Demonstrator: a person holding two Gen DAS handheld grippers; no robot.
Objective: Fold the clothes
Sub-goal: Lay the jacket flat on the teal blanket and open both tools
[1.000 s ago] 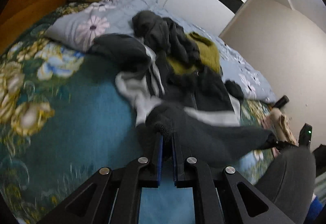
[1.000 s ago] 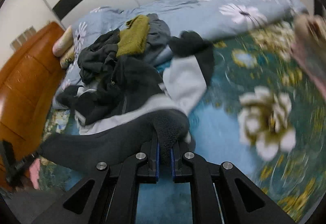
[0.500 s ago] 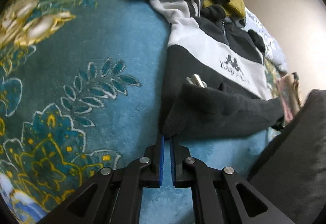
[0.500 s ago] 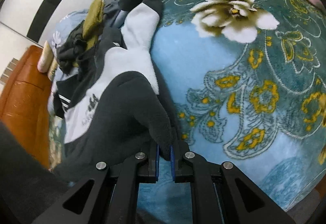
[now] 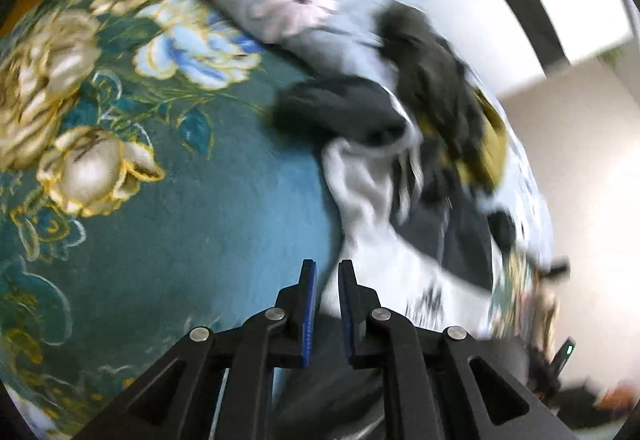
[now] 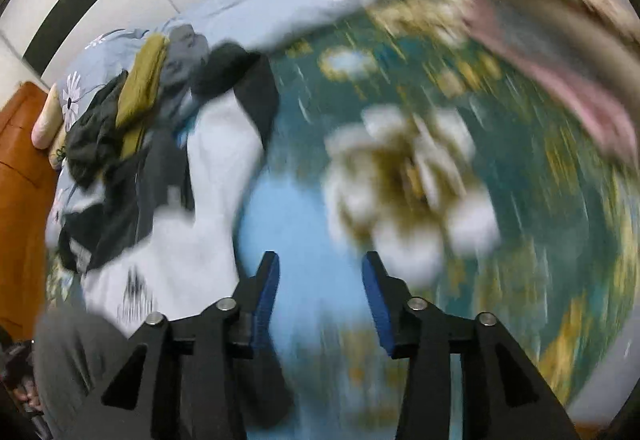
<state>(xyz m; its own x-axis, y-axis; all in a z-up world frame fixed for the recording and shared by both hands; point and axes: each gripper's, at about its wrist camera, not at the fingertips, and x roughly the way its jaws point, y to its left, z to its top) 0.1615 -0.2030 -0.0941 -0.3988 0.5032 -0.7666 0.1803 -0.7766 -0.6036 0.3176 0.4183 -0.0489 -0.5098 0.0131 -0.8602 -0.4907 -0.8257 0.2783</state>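
A black, white and grey jacket [image 5: 384, 240] lies spread on the teal floral blanket [image 5: 140, 220], one dark sleeve [image 5: 336, 112] reaching left. Both views are motion-blurred. My left gripper [image 5: 327, 272] hovers over the jacket's near white part, jaws a narrow gap apart with nothing between them. In the right wrist view the jacket [image 6: 208, 200] lies to the left. My right gripper [image 6: 320, 272] is open wide and empty above the blue blanket [image 6: 304, 208], just right of the jacket.
A heap of dark and mustard clothes [image 5: 452, 92] lies behind the jacket, also seen in the right wrist view [image 6: 132, 104]. A grey floral duvet [image 5: 296, 0] covers the far side. Pink fabric [image 6: 560, 72] lies at the right. A wooden headboard [image 6: 20, 180] stands left.
Both grippers have let go of the jacket's dark hem and lifted away. The right jaws have opened wide, the left ones slightly. The jacket now lies flat on the blanket.
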